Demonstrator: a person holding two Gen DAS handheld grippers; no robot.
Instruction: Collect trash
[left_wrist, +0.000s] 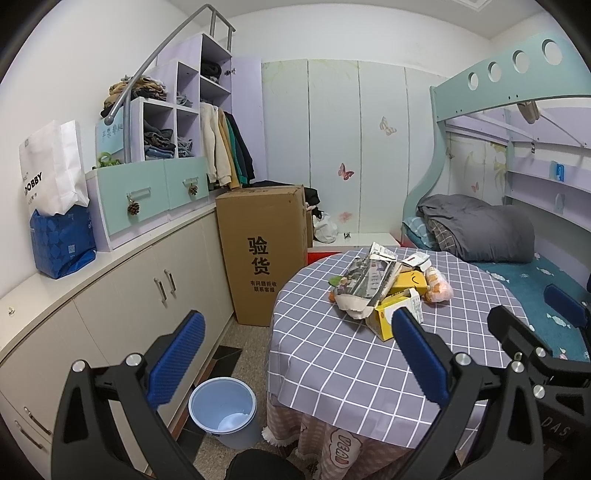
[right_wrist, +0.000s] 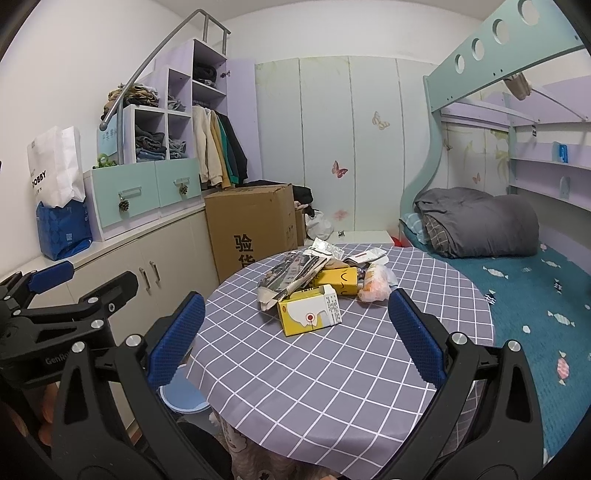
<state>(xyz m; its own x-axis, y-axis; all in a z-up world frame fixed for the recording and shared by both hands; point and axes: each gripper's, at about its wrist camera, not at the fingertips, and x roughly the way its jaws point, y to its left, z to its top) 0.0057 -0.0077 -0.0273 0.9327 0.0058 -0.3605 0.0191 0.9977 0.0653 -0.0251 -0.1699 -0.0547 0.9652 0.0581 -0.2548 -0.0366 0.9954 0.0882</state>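
A pile of trash lies on the round table with the grey checked cloth (left_wrist: 332, 362) (right_wrist: 314, 376): crumpled newspaper (left_wrist: 365, 280) (right_wrist: 291, 275), a yellow carton (left_wrist: 395, 314) (right_wrist: 310, 314), a second yellow box (left_wrist: 410, 280) (right_wrist: 340, 280), a plastic bag of orange bits (left_wrist: 437, 290) (right_wrist: 375, 286) and white wrappers (right_wrist: 365, 256). A light blue bin (left_wrist: 222, 410) (right_wrist: 183, 395) stands on the floor left of the table. My left gripper (left_wrist: 295, 358) is open and empty, above the table's near left edge. My right gripper (right_wrist: 295, 336) is open and empty, short of the pile.
A tall cardboard box (left_wrist: 264, 251) (right_wrist: 255, 225) stands behind the table. Low cabinets (left_wrist: 122, 288) run along the left wall, with a blue bag (left_wrist: 62, 243) on top. A bunk bed (left_wrist: 517, 266) (right_wrist: 517, 277) with a grey duvet is on the right.
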